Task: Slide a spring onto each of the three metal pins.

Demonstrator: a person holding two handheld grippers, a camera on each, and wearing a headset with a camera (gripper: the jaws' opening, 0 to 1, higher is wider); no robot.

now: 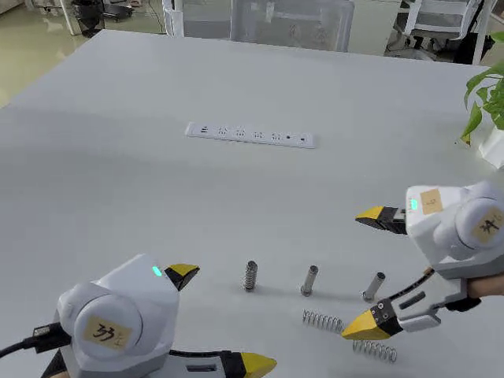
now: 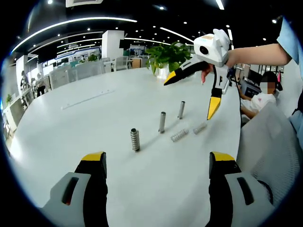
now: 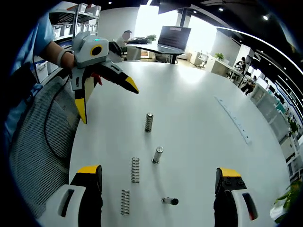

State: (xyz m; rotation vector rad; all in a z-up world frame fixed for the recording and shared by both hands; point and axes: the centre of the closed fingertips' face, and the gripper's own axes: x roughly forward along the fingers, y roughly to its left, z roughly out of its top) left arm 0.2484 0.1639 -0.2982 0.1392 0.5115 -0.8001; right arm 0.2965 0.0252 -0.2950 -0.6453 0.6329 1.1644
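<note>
In the head view, the left gripper ran off the bottom edge. The plant and its pot were cut by the right edge. The power strip had markings too small to read.

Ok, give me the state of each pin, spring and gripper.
Leftmost silver metal pin: upright, grey coil spring on it.
Middle silver metal pin: upright, bare.
Rightmost silver metal pin: upright, bare.
Loose coiled wire spring nearer the pins: lying flat, free.
Second loose coiled wire spring: lying flat, free.
Left white-and-yellow gripper: jaws open, empty.
Right white-and-yellow gripper: jaws open, empty.
</note>
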